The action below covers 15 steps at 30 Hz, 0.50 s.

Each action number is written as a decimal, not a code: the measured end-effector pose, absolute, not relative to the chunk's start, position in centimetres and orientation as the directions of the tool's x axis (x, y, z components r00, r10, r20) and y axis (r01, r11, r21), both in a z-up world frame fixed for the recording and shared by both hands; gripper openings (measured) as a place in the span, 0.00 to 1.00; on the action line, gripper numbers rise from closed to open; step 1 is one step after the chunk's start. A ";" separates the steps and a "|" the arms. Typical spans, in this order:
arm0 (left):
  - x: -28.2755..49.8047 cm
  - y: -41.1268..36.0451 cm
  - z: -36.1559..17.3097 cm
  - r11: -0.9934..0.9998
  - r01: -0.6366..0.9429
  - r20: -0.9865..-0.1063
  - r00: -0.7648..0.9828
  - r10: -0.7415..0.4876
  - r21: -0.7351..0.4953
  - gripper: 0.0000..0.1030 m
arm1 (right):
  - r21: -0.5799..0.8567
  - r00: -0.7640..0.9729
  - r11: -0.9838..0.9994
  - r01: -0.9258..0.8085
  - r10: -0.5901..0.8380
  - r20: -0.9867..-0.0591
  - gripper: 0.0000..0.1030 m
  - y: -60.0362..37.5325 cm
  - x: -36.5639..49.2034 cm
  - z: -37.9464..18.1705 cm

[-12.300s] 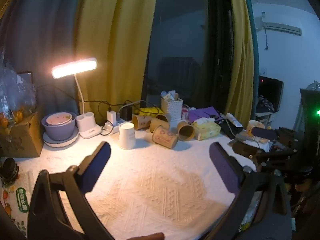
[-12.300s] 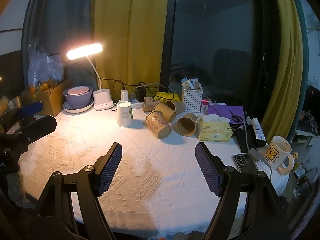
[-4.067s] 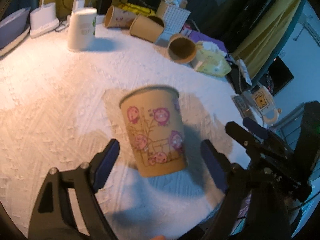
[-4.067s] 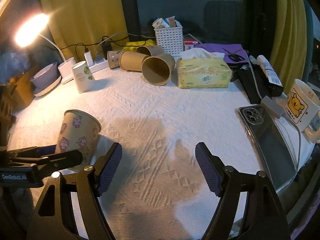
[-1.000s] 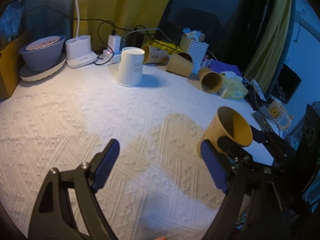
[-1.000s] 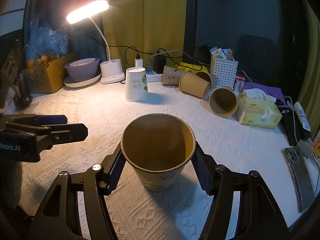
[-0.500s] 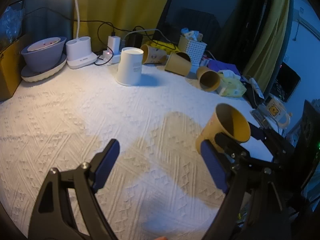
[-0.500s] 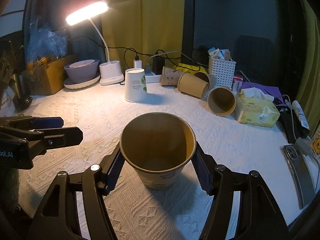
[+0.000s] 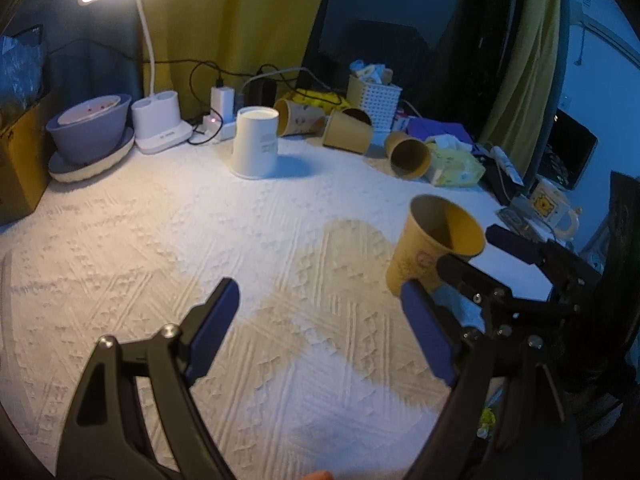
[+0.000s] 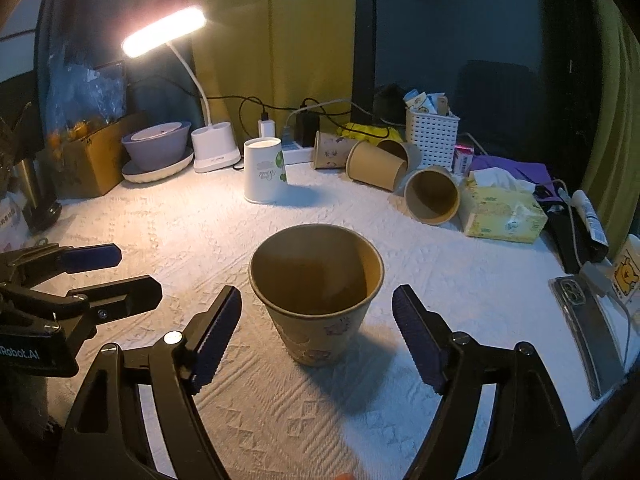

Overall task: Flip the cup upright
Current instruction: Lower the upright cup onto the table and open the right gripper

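A brown paper cup with pink cartoon prints (image 10: 316, 292) stands upright on the white tablecloth (image 10: 160, 224), mouth up. My right gripper (image 10: 316, 336) is open, its fingers on either side of the cup with clear gaps. In the left wrist view the same cup (image 9: 436, 248) stands at the right, with the right gripper's fingers (image 9: 468, 276) around it. My left gripper (image 9: 324, 332) is open and empty over the cloth, left of the cup.
Three brown paper cups (image 10: 376, 164) lie on their sides at the back, next to a white upside-down cup (image 10: 264, 170). A lit desk lamp (image 10: 164, 32), purple bowl (image 10: 156, 146), white basket (image 10: 432, 136), tissue box (image 10: 502, 210), phone (image 10: 588, 328) and mug (image 10: 628, 272) ring the table.
My right gripper's fingers have opened off the cup, which now stands free on the cloth. The left gripper has hardly moved.
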<state>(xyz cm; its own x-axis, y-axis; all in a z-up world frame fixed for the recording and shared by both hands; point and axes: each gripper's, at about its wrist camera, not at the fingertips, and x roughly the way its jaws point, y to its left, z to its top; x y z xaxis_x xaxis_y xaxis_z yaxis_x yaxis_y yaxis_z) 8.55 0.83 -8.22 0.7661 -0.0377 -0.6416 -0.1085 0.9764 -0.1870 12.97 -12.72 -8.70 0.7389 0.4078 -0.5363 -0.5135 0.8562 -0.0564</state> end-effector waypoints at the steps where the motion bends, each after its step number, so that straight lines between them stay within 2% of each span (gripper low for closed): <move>1: 8.4 0.7 -8.0 0.978 -0.105 -0.639 0.768 -0.036 -0.182 0.82 | -0.056 0.740 0.858 -0.511 0.406 -0.536 0.78 -12.8 12.8 -8.6; 10: 6.8 -0.4 -6.1 0.987 -0.071 -0.601 0.799 -0.028 -0.142 0.82 | -0.051 0.753 0.872 -0.487 0.390 -0.529 0.78 -13.9 10.8 -6.7; 15: 5.8 -1.1 -4.7 0.992 -0.061 -0.571 0.821 -0.015 -0.113 0.90 | -0.052 0.755 0.874 -0.483 0.385 -0.532 0.78 -14.4 9.7 -5.5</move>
<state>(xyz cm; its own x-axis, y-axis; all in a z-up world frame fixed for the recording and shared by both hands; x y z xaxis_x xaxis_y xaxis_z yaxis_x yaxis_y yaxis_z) 5.77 -1.05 -4.72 0.8208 -0.0146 -0.5710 -0.0606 0.9918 -0.1125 9.65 -14.44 -5.54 0.7546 0.3848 -0.5315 -0.4827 0.8742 -0.0523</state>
